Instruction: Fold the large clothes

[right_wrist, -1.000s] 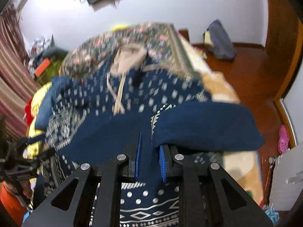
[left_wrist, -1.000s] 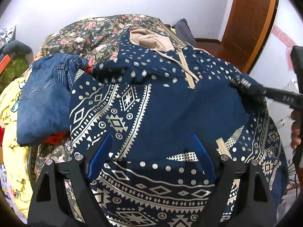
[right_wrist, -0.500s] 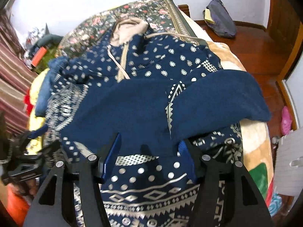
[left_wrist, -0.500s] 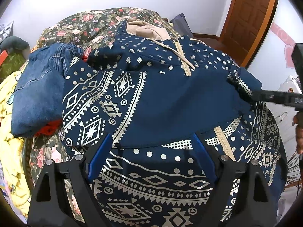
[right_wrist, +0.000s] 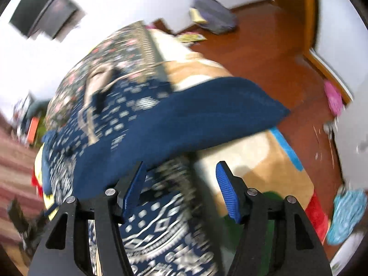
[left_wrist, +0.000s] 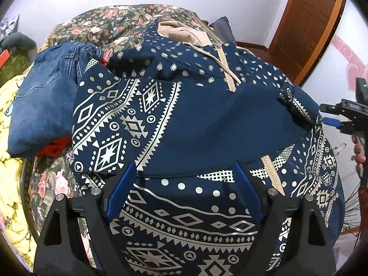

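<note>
Left gripper (left_wrist: 184, 179) stands wide, holding nothing, over the hoodie (left_wrist: 195, 124) at 6 o'clock in the left wrist view. Right gripper (right_wrist: 181, 188) is parted at medium width, nothing between the pads; its view is blurred. The hoodie lies spread on the floral bedspread (left_wrist: 96, 25), sleeves (left_wrist: 230, 119) folded across the chest, jeans (left_wrist: 43, 96) at 9 o'clock. Recommended: grasp the hem at both corners, lift evenly, lay it toward the hood (left_wrist: 184, 32) at 12 o'clock
</note>
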